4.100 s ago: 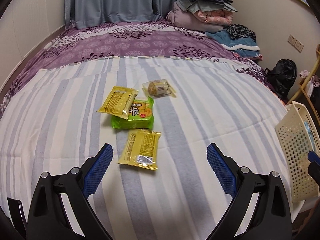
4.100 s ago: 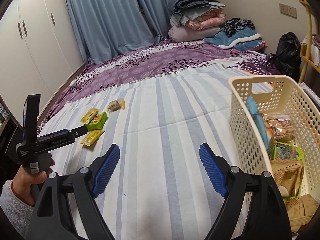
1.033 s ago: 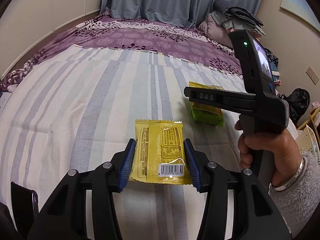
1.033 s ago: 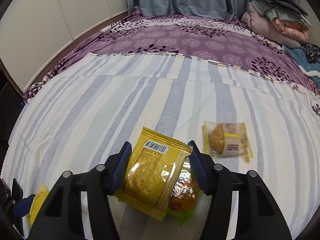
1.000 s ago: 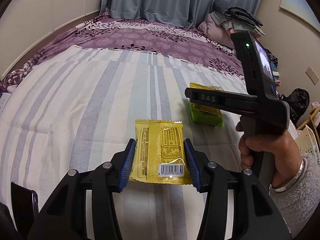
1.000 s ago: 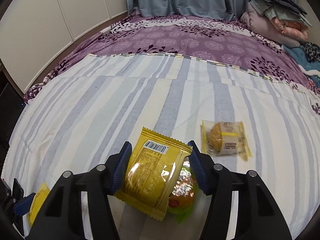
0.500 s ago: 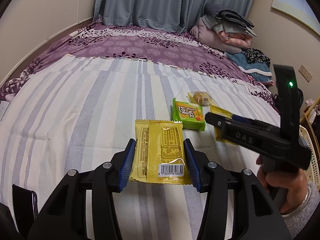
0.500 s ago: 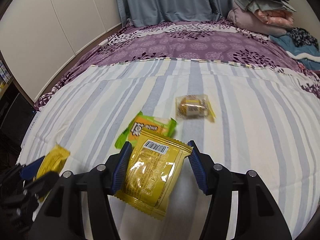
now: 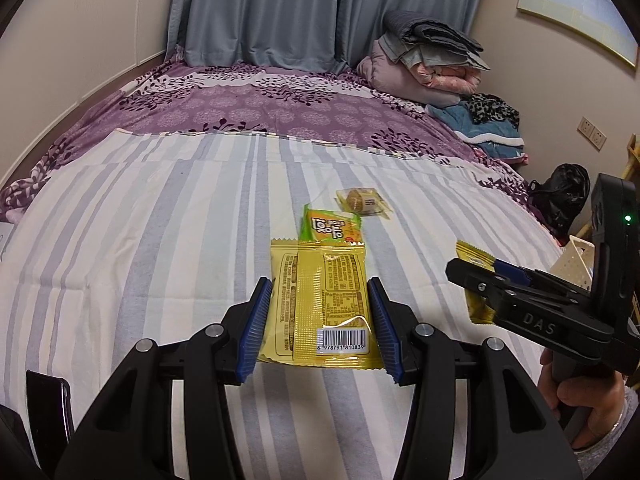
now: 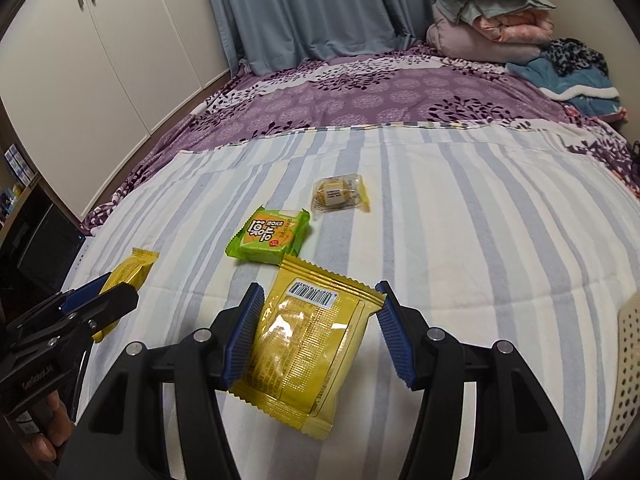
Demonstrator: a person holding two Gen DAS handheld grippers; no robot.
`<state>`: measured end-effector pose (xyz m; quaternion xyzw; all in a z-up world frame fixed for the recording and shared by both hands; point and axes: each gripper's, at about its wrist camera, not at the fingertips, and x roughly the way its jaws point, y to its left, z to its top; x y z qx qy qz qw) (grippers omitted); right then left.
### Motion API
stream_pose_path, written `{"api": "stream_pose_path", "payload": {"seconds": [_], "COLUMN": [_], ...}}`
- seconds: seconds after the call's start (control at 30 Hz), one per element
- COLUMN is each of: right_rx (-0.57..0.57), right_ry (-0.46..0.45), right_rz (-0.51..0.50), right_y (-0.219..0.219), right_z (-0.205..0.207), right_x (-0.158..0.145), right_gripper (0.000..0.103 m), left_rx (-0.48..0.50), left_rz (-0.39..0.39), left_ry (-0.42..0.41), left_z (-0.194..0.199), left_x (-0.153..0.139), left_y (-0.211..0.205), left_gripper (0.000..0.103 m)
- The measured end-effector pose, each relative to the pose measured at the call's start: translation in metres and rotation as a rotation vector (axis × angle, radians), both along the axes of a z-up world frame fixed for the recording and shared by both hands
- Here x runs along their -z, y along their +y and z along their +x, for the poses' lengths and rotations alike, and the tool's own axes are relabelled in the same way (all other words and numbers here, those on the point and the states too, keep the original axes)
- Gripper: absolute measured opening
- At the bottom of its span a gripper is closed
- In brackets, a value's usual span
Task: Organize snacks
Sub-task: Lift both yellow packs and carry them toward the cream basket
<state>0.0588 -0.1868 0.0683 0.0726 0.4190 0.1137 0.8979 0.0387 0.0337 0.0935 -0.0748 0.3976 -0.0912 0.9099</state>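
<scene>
I have a yellow pack in each gripper. My left gripper point(image 9: 316, 322) is clenched on one yellow pack point(image 9: 320, 300), its blue pads pressing the two long sides, barcode end toward me. My right gripper point(image 10: 318, 332) grips the other yellow pack point(image 10: 308, 344) at a tilt — the left pad presses its side, while the right pad meets only the upper corner, so I judge this hold the weaker one.

Taking the green pack point(image 10: 270, 236) as landmark: it lies flat on the striped sheet point(image 10: 480, 220), and both held packs sit on the near side of it, toward me and off the sheet. The small clear-wrapped cake point(image 10: 338, 194) lies just beyond the green pack, a little to its right. The basket point(image 10: 628, 380) shows only as a rim well to the right of it.

These packs look light and crinkly — thin foil, slick on the faces, with soft contents that would crush under a hard squeeze. The crimped end seals are the stiffest part; taking hold across the middle of the long sides seems safest, firm but not tight. The green pack looks boxier and should stand a side grip. The cake seems the most fragile, so I would pinch its loose wrapper end, not the cake itself.
</scene>
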Motion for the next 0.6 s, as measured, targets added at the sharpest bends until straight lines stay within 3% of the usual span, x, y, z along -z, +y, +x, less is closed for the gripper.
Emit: {"api": "stream_pose_path", "payload": {"seconds": [0.6], "right_rx": [0.171], "right_ry": [-0.091], "right_rz": [-0.011], "right_y": [-0.091], "right_z": [-0.072], "right_x": [-0.031], "right_gripper": [0.058], "left_rx": [0.108], "left_rz": [0.018], "left_ry": [-0.03], "left_z": [-0.02], "left_x": [-0.02], "left_y": [-0.057], "left_gripper": [0.05]}}
